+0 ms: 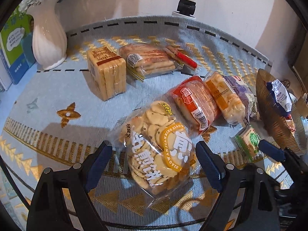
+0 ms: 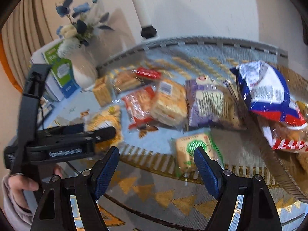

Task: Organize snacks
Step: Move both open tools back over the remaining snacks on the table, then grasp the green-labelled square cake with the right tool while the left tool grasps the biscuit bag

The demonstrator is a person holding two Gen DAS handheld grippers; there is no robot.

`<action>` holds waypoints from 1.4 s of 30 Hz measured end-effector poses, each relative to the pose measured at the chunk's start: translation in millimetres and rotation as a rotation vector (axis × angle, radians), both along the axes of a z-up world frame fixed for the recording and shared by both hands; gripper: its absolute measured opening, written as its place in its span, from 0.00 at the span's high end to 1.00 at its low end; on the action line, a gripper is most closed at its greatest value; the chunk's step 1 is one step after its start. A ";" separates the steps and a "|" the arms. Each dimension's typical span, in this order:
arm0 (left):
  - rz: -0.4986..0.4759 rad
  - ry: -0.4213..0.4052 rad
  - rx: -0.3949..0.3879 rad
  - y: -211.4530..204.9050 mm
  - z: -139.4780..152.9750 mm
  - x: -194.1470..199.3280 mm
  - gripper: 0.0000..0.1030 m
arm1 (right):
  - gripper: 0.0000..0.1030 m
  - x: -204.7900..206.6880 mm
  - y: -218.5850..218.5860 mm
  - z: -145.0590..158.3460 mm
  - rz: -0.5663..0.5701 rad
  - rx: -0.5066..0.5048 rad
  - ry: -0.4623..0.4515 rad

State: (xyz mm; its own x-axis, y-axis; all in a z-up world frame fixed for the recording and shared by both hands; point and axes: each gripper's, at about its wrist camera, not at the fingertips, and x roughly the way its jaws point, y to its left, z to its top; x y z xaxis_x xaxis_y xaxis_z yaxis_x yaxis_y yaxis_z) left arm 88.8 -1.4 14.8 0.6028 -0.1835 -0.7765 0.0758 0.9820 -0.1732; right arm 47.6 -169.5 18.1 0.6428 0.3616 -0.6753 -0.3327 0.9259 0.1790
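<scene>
Jaws of both grippers gape (right view blurred), left gripper [image 1: 154,163] seemingly straddling cookie bag [image 1: 154,146].

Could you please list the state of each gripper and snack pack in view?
Left gripper: open, straddling the round-cookie bag.
Right gripper: open, empty.
Round-cookie bag: sealed, lying flat.
Green pack: sealed, on the cloth.
Blue bag: crumpled, in the basket.
Square biscuit stack: wrapped, standing upright.

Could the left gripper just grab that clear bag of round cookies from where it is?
Probably yes: the left gripper is open, and the cookie bag lies between its fingers, uncovered.
</scene>
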 end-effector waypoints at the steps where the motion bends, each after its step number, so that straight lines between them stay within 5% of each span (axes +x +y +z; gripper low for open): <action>1: 0.000 -0.005 -0.004 0.7 -1.0 -0.3 0.15 | 0.24 1.4 0.7 -3.2 -0.005 -0.018 0.003; 5: 0.009 -0.026 -0.027 3.9 -7.5 -3.1 0.11 | 0.24 -0.2 3.9 -5.0 -0.034 -0.118 -0.036; 19: -0.010 -0.023 0.047 -9.3 -11.4 0.6 0.01 | 0.20 7.2 -7.2 -8.5 -0.074 -0.135 -0.013; 29: 0.026 -0.027 0.029 -4.4 -10.8 -2.5 0.01 | 0.20 -3.2 -11.4 10.5 0.069 0.090 -0.031; 32: 0.047 -0.030 0.006 0.5 -10.8 -3.1 0.01 | 0.20 -8.0 -7.9 16.8 0.030 -0.001 -0.075; 36: 0.050 -0.029 0.021 -1.5 -11.8 -2.3 0.01 | 0.20 6.9 -16.8 -1.7 -0.007 0.043 0.036; 39: 0.050 -0.028 0.023 -2.0 -12.2 -1.7 0.01 | 0.21 5.7 -9.2 -3.0 -0.057 -0.078 -0.027; 42: 0.050 -0.029 0.023 -1.8 -12.5 -2.0 0.01 | 0.17 17.4 -10.1 -13.8 -0.074 -0.093 0.038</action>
